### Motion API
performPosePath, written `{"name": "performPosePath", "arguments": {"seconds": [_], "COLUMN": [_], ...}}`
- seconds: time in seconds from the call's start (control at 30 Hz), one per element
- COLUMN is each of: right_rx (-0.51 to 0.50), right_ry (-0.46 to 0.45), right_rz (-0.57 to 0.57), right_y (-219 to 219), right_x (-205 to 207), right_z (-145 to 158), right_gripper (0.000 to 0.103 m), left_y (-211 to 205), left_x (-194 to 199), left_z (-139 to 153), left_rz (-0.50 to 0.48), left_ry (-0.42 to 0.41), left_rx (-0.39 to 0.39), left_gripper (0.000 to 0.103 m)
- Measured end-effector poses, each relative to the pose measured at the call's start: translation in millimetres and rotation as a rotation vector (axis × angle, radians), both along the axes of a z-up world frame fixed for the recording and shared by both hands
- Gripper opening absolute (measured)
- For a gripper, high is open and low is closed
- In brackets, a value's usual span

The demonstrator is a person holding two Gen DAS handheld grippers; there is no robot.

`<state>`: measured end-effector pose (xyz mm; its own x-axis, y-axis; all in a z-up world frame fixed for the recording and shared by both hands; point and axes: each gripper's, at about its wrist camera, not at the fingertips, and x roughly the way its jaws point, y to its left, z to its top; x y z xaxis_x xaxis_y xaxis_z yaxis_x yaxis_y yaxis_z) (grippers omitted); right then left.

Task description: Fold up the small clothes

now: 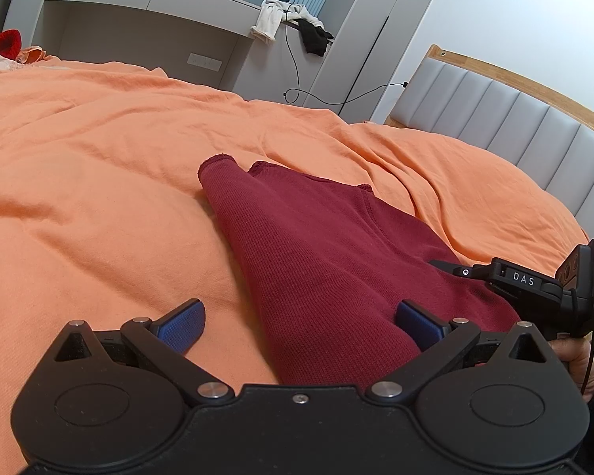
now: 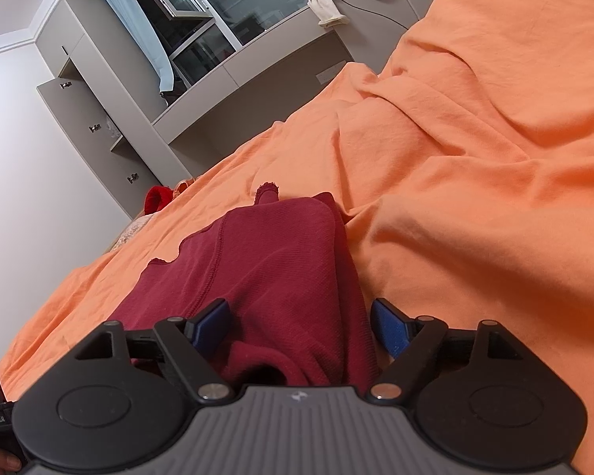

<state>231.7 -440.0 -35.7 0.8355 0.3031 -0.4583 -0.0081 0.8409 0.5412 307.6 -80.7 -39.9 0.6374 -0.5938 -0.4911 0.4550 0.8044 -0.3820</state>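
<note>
A dark red knit garment point(image 1: 316, 245) lies partly folded on the orange bedsheet point(image 1: 99, 138), with a sleeve cuff pointing away. My left gripper point(image 1: 300, 326) is open over its near left edge: one blue pad point(image 1: 182, 326) is over the sheet, the other on the cloth. In the right wrist view the same garment point(image 2: 273, 261) runs between the wide-open jaws of my right gripper point(image 2: 301, 324). Its left pad point(image 2: 212, 322) rests on the cloth and its right pad stands just off the garment's right edge. Neither gripper pinches the fabric. The right gripper's black body point(image 1: 534, 281) shows at the garment's right side.
The padded grey headboard point(image 1: 514, 118) borders the bed on the right. A grey desk and cabinet unit point(image 1: 138, 31) stands beyond the bed, with white and black clothes point(image 1: 269, 19) and a dangling cable on its ledge. A bright red item point(image 1: 6, 41) lies at the bed's far corner.
</note>
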Motion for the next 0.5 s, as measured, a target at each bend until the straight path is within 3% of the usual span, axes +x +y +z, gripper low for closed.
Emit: {"name": "performPosePath", "arguments": {"seconds": [0.5], "right_rx": [-0.013], "right_ry": [0.002], "right_rz": [0.006], "right_y": [2.3], "right_x": [2.0], "right_z": [0.9], "right_gripper": [0.086], "left_y": [0.2], "left_x": [0.1], "left_z": [-0.4], "left_rz": [0.0], "left_ry": [0.0], "left_rx": [0.0], "left_gripper": [0.103]}}
